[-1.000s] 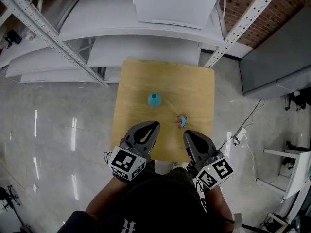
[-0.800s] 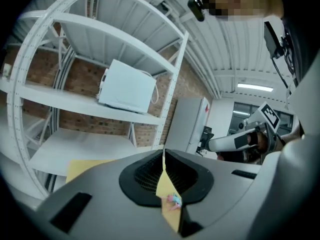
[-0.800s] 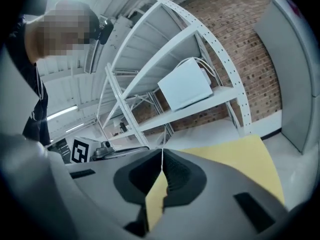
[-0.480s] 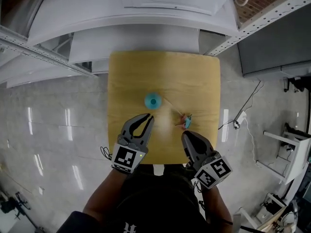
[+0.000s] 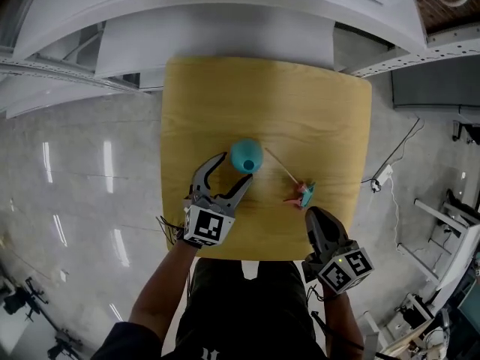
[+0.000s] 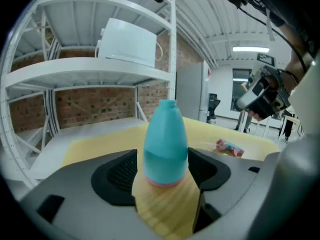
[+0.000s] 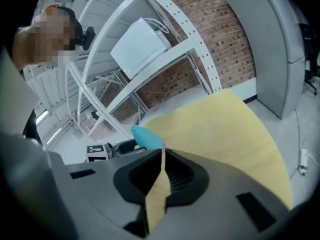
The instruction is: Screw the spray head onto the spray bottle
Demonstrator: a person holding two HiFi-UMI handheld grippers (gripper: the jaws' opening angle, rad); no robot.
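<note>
A teal spray bottle (image 5: 246, 156) without its head stands upright near the middle of the wooden table (image 5: 330, 111). My left gripper (image 5: 235, 169) has just been opening its jaws. In the left gripper view the bottle (image 6: 166, 139) stands between the open left gripper's (image 6: 165, 176) pads, which do not press on it. The pink and teal spray head (image 5: 304, 195) lies on its side to the bottle's right, its thin tube pointing towards the bottle. My right gripper (image 5: 313, 217) is shut and empty, just behind the spray head. In the right gripper view, the right gripper (image 7: 162, 160) points at the bottle (image 7: 147, 136).
White metal shelving (image 5: 225, 21) stands beyond the table's far edge, with a white box (image 6: 127, 46) on an upper shelf. A grey cabinet (image 7: 280, 49) stands to the right. A cable and plug (image 5: 382, 177) lie on the shiny floor right of the table.
Both grippers have come down and forward over the table. The left jaws, shut before, now stand open around the bottle. The right gripper stays shut and has neared the spray head.
</note>
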